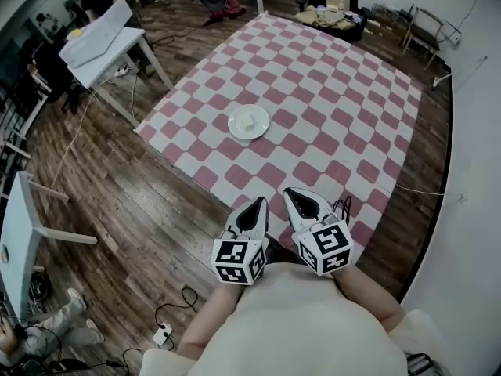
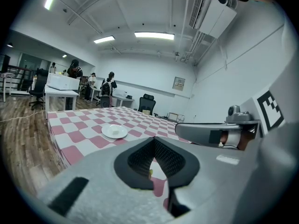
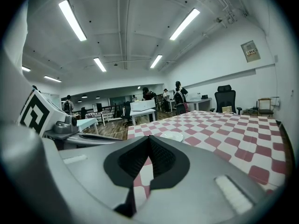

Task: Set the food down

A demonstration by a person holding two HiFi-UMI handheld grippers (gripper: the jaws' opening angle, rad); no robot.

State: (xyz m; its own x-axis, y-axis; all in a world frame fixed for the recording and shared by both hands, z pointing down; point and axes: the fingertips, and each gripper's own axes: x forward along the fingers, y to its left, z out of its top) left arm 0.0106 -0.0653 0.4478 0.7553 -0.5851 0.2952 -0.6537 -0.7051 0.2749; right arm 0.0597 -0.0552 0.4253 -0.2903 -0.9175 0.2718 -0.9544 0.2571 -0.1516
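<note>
The food (image 1: 249, 118), a pale piece, already rests on the white plate (image 1: 264, 130) near the middle of the pink-and-white checkered cloth (image 1: 337, 108), so the placing step appears complete. Accordingly, the left gripper (image 1: 258, 204) and right gripper (image 1: 290, 193) are held close to the person's body at the cloth's near edge, well apart from the plate, each with jaws together and nothing between them. Wooden floor (image 1: 133, 210) surrounds the cloth in an open office with white desks (image 1: 106, 41) and ceiling strip lights (image 3: 72, 20).

Left tool (image 1: 260, 202) and right tool (image 1: 289, 192) sit side by side, tilted slightly down, jaws pressed together.
</note>
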